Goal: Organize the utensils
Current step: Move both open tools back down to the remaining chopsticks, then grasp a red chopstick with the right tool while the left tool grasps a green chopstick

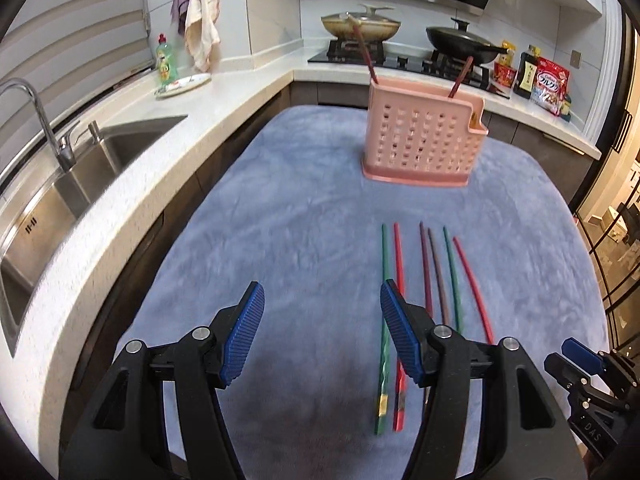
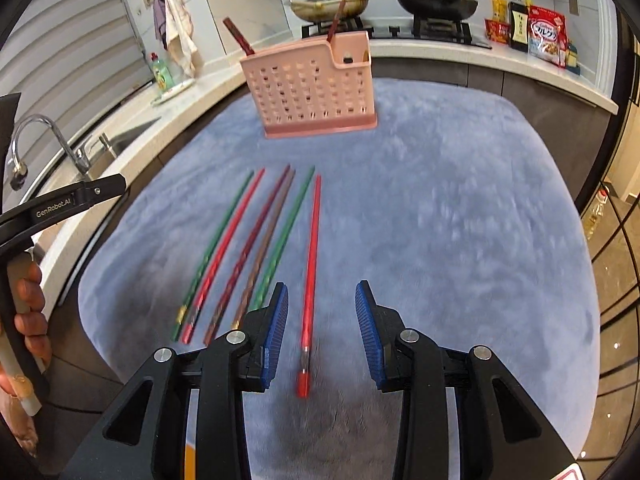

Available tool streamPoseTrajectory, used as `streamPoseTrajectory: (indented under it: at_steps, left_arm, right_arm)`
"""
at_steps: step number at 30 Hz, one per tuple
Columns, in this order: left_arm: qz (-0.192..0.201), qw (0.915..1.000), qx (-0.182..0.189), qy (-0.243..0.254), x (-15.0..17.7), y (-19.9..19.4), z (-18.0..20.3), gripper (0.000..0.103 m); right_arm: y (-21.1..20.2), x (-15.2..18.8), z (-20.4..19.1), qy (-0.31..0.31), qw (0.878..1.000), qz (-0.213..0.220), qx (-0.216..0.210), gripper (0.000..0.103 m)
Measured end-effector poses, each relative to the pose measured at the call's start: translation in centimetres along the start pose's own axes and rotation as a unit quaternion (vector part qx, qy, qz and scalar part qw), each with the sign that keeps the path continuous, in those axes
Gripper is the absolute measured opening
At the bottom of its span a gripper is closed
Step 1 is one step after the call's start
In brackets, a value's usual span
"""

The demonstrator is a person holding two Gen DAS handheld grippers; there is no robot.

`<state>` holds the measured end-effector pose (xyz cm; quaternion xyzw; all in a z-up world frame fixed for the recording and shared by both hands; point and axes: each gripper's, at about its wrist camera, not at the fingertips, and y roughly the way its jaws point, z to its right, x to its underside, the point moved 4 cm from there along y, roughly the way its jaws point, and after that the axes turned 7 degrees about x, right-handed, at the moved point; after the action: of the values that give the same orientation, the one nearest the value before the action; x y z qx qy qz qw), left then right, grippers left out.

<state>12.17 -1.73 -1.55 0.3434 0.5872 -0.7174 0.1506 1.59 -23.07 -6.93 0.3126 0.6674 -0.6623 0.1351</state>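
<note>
My right gripper (image 2: 321,330), jaws apart and empty, straddles the outermost red chopstick (image 2: 310,264) on the blue cloth (image 2: 440,220); closing off-centre risks rolling it into the neighbouring green chopstick (image 2: 286,228).

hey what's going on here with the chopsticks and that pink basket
A person holds a two-finger gripper in each hand over a blue cloth, sorting chopsticks into a pink holder. Two dark red chopsticks already stand in it; six more lie in a row on the cloth. The right gripper is open above the rightmost red chopstick, not touching it. The left gripper is open beside the leftmost green chopstick, with nothing between its fingers. Nothing is gripped yet.
</note>
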Motion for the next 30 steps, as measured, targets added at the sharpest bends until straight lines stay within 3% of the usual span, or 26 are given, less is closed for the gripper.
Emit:
streamPoseTrajectory:
  at_steps: [9, 18, 30]
  left_arm:
    - [-0.043, 0.999, 0.007, -0.007, 4.8, 1.2, -0.6, 0.057]
    - [-0.057, 0.9983, 0.006, -0.012, 7.0, 1.8, -0.7, 0.063]
    - [-0.077, 0.9969, 0.019, -0.001, 8.6, 2.8, 0.3, 0.063]
  right_arm:
    - [2.0, 3.3, -1.4, -0.014, 1.0, -0.027, 0.0, 0.034]
    - [3.4, 4.4, -1.9, -0.016, 0.999, -0.038, 0.006, 0.032]
    - [4.0, 4.8, -0.8, -0.014, 0.999, -0.042, 0.02, 0.007]
